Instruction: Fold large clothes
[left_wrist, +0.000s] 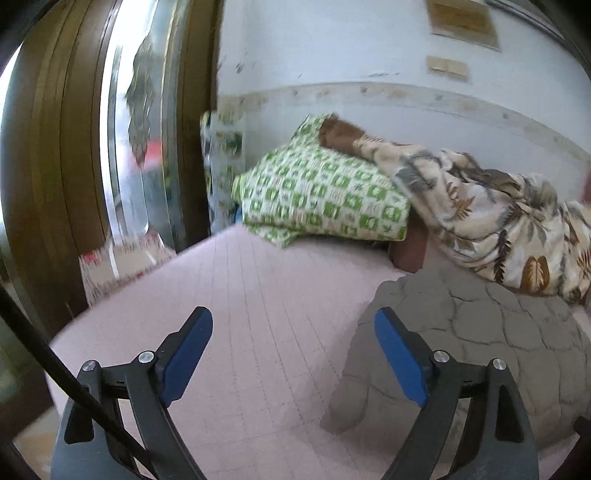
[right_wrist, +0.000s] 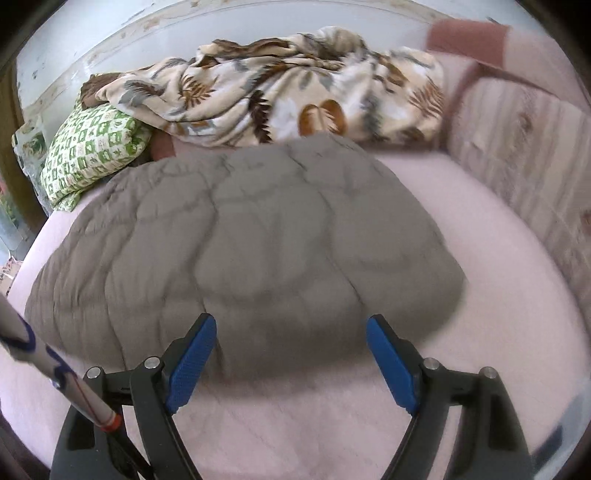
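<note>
A grey quilted garment (right_wrist: 251, 243) lies folded in a thick bundle on the pink bed sheet (right_wrist: 480, 258); the left wrist view shows its left part (left_wrist: 480, 332) at the lower right. My left gripper (left_wrist: 293, 328) is open above bare sheet, and its right finger stands just in front of the garment's left edge. Over the garment's near edge my right gripper (right_wrist: 291, 332) is open, with nothing pressed between its blue pads.
A green-and-white patterned pillow (left_wrist: 317, 192) and a leaf-print blanket (right_wrist: 295, 85) lie along the wall at the back. A striped cushion (right_wrist: 524, 162) stands at the right. A wooden door frame (left_wrist: 48, 166) and a mirror (left_wrist: 140, 129) stand left of the bed. A cable (left_wrist: 74, 391) crosses the lower left.
</note>
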